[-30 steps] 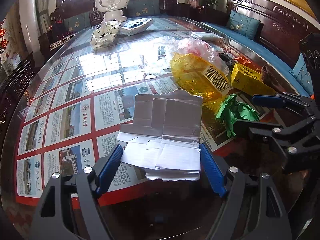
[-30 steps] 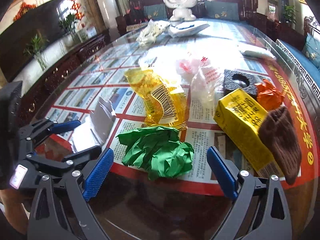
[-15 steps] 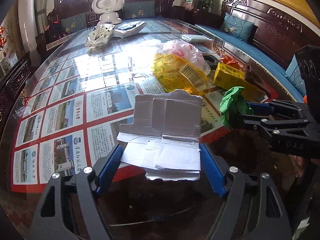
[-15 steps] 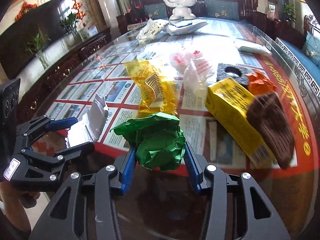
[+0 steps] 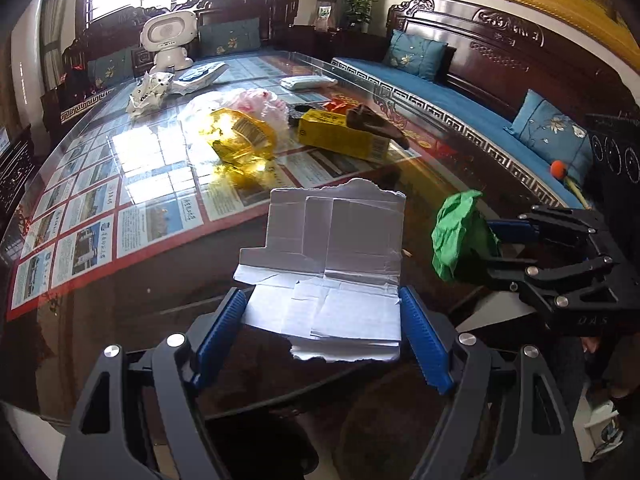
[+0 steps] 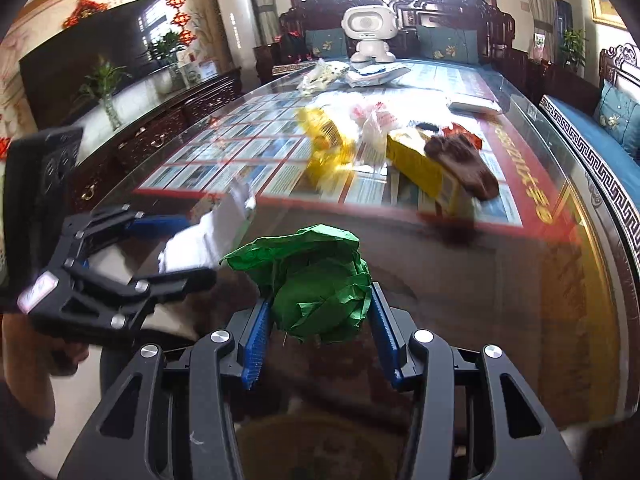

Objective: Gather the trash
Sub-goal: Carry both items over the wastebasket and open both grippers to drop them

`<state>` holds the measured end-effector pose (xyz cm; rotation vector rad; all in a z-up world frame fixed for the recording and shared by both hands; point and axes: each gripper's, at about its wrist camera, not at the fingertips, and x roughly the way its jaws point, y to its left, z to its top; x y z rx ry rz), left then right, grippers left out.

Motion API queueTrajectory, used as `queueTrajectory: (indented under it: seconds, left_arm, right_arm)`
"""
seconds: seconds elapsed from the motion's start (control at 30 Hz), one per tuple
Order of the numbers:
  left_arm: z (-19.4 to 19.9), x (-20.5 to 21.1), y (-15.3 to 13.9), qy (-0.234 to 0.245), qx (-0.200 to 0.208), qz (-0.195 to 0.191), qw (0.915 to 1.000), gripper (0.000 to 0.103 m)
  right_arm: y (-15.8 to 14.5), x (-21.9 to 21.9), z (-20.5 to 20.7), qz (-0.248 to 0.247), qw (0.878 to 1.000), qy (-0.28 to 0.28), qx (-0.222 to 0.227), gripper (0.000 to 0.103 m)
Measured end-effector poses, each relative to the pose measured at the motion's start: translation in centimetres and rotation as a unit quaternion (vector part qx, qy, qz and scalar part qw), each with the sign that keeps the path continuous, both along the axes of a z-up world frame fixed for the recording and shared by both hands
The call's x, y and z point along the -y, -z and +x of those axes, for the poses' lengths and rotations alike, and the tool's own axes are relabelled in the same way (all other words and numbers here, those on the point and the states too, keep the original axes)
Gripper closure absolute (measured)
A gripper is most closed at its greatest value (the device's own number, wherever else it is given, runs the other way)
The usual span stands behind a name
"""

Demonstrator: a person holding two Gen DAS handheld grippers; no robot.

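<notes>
The left gripper [image 5: 322,320] pinches a torn white card [image 5: 332,248] between its blue pads [image 5: 222,320], the card's folded upper half standing up past the fingertips. The right gripper [image 6: 316,320] is closed on a crumpled green wad [image 6: 316,280], its pads [image 6: 256,334] pressed into both sides of the paper. Both loads are held off the glass table [image 5: 160,280], over its near dark edge; in the left wrist view the green wad [image 5: 460,234] hangs just right of the card, and in the right wrist view the card [image 6: 200,240] sits just left of the wad. Taking the yellow box [image 5: 344,136] on the table as the mark: a brown sock [image 5: 376,120] lies on its right end, a yellow plastic bag [image 5: 240,140] lies just to its left, a pale pink-and-clear bag [image 5: 256,102] sits behind that bag, and a dark foam block [image 5: 298,112] with an orange scrap [image 5: 334,104] is just behind the box. Well beyond the box, at the table's far end, are a crumpled white wrapper [image 5: 148,92], a flat white packet [image 5: 200,76] and a white toy robot [image 5: 170,40]. A flat white item [image 5: 306,82] lies behind the box toward the blue bench [image 5: 420,88].
</notes>
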<state>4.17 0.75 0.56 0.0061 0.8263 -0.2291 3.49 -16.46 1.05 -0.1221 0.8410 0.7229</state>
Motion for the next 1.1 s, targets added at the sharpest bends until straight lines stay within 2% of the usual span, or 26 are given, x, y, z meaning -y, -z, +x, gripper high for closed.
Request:
queueTrajectory:
  seconds: [0.27,0.5,0.77,0.9,0.93,0.97,1.0,1.1]
  left_arm:
    - [-7.0,4.3,2.8,0.035,-0.024,-0.018,0.9989,0.025]
    - [-11.1,7.4,8.3,0.063,-0.081,-0.02,0.9945,0.025]
    - [-11.4,9.4,14.5,0.067,-0.147,-0.011,0.9869,0.025]
    - [-11.2,10.8,16.9,0.085,-0.175,-0.03,0.9804,0.024]
    - [-11.1,10.9,17.3,0.08,-0.179,-0.026,0.9802,0.021]
    - [-11.0,10.9,17.7,0.076,-0.182,-0.02,0.9802,0.011]
    - [-10.9,10.9,18.1,0.07,-0.183,-0.01,0.9805,0.008]
    - [-10.8,10.5,18.7,0.07,-0.188,0.001,0.9797,0.008]
  right_arm:
    - [2.1,4.5,-7.8,-0.023,1.0,0.002,-0.013,0.057]
    - [6.1,7.1,-12.2,-0.035,0.998,0.014,-0.053,0.057]
    - [9.2,8.8,-13.4,-0.046,0.994,0.034,-0.09,0.057]
    - [10.2,8.9,-13.4,-0.058,0.993,0.04,-0.095,0.056]
    - [10.4,8.9,-13.4,-0.059,0.993,0.041,-0.099,0.056]
    - [10.5,8.9,-13.3,-0.062,0.992,0.042,-0.1,0.056]
    - [10.8,8.9,-13.6,-0.064,0.992,0.042,-0.101,0.056]
    - [11.7,8.8,-13.8,-0.068,0.991,0.039,-0.113,0.056]
